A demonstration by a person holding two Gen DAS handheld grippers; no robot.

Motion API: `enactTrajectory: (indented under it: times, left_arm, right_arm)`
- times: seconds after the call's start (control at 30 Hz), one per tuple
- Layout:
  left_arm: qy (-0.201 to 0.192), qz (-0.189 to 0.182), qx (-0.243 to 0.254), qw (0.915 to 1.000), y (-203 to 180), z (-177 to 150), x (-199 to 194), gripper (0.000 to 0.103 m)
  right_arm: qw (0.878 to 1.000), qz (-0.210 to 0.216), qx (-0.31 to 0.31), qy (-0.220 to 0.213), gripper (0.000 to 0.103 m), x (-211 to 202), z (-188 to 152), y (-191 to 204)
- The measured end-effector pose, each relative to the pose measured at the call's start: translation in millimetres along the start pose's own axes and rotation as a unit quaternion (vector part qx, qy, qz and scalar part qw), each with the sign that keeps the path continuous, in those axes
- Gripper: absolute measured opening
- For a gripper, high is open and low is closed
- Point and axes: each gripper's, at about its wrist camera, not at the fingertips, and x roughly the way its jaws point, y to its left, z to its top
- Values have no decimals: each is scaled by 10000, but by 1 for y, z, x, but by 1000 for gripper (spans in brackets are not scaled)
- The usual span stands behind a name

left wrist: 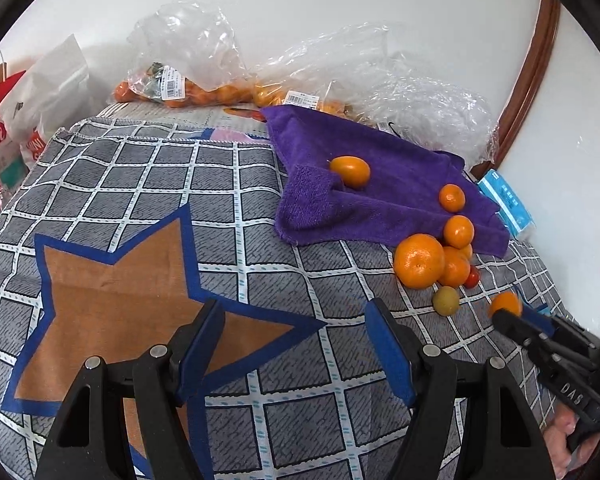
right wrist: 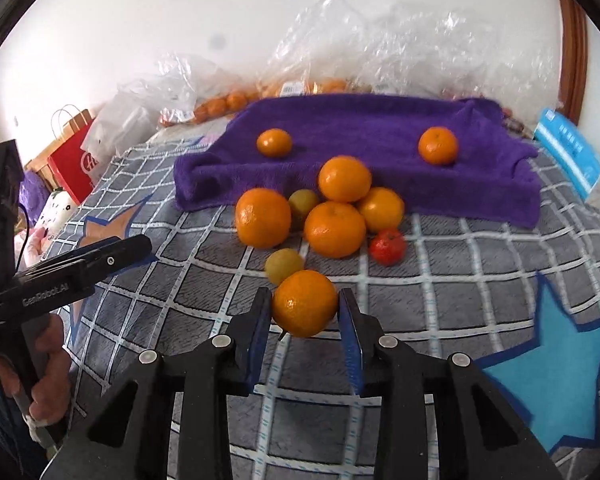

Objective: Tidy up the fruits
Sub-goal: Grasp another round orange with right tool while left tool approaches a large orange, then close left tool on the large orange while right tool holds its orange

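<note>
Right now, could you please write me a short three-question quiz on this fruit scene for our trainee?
1. True or false: the left gripper is shut on a fruit.
2. What lies between the fingers of the right gripper? A) the red fruit B) an orange C) a green fruit
3. Fill in: two oranges lie alone on top of the ______ towel.

Key:
1. False; it is open, with only the checked cloth between its fingers.
2. B; the fingers sit at both its sides.
3. Purple.
</note>
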Motion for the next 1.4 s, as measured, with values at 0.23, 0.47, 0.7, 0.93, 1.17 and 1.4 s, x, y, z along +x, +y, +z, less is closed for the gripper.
enactTrajectory:
  times: [0.23, 0.47, 0.7, 0.93, 1.17, 1.4]
  left_arm:
    - [113, -556, -37, 9984, -18, 2, -11, 63]
    - [307, -414, 555, 9971, -74, 19, 18, 63]
    - [480, -580, 609, 9953, -93, 30, 50, 52]
    - [529, -463, 621, 9956, -85, 33, 53, 40]
    - [658, 96, 506, 9965, -56, 30, 30, 40]
    - [640, 63, 619, 9960, -51, 33, 41, 42]
  right_arm:
    - [9984, -537, -18, -171, 34, -19, -1, -39]
    - [9965, -694, 404, -241, 34, -17, -3, -73]
    - [9949, -805, 491, -354, 34, -22, -11, -84]
    - [9949, -812, 445, -397, 34, -22, -9, -83]
    - [9951, -790, 391, -448, 34, -16, 8, -84]
    - [9959, -731, 523, 4, 34, 20, 22, -88]
